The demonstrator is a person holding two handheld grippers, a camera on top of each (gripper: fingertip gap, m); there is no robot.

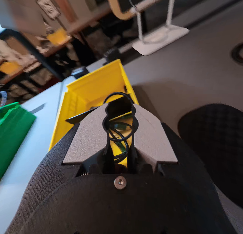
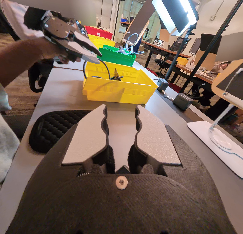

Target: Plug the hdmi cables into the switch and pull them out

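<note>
The black HDMI cable (image 1: 119, 136) lay coiled in the yellow bin (image 1: 92, 85), its loop rising above the rim, and beside it sat a flat dark slab (image 1: 81, 117) tilted against the bin floor, which may have been the switch, though the blur made that hard to call. From the right wrist view the cable (image 2: 105, 68) arched up out of the yellow bin (image 2: 118, 94) toward the left gripper (image 2: 98, 58), which hung just over the bin's near-left corner; whether the cable was pinched in its tips or merely passed behind them could not be told. In its own view the left gripper (image 1: 120, 106) showed a narrow gap between its fingers, with the cable loop crossing that gap.

The right gripper (image 2: 121, 109) hovered low over the grey table (image 2: 65, 85), jaws spread wide and empty, well short of the bin, next to a black mesh pad (image 2: 52, 127).

This looked like the opening step: fetching a cable from the bin, nothing plugged yet. Next, the left gripper would probably need a firm hold near the connector end, not mid-loop, while the right came forward to steady the switch.
</note>
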